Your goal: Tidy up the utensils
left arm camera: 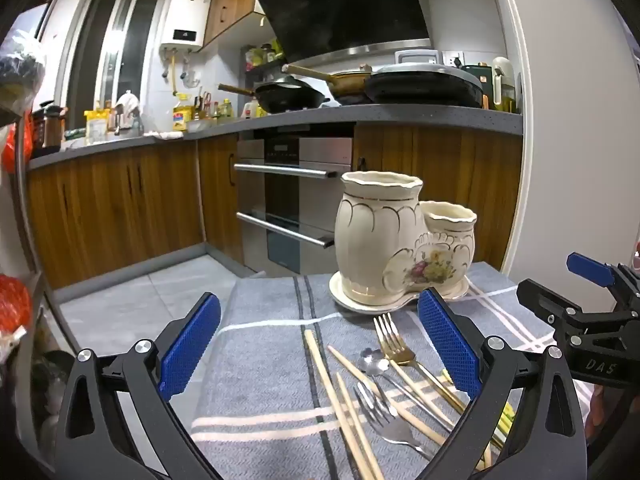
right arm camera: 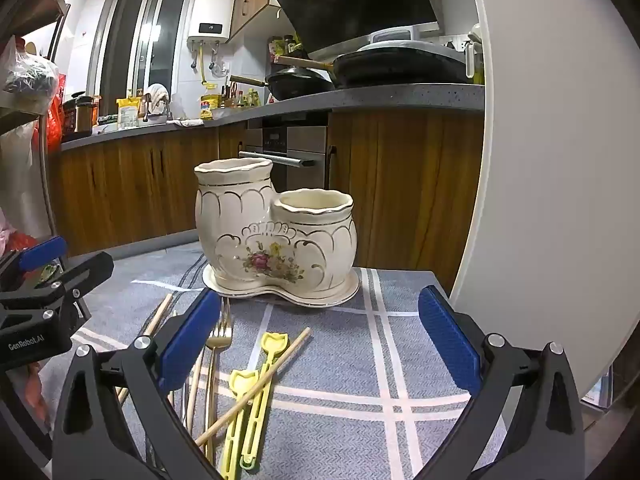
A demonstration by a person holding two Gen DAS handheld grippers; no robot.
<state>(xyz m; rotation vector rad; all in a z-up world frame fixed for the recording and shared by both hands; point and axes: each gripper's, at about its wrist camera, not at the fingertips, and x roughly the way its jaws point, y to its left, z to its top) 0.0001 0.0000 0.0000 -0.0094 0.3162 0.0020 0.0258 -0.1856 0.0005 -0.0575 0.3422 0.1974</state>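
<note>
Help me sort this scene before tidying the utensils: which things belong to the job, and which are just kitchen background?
For the job:
gold fork
silver fork
spoon
chopsticks
yellow plastic utensils
ceramic holder

Just lying about:
pans
oven
water heater
bottles

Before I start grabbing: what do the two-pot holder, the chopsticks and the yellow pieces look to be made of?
Holder: looks like glazed ceramic, glossy cream with gold trim and a painted flower. Chopsticks: probably bamboo or wood, matt pale tan, no shine. Yellow pieces: likely moulded plastic, a uniform bright colour with slotted handles.
</note>
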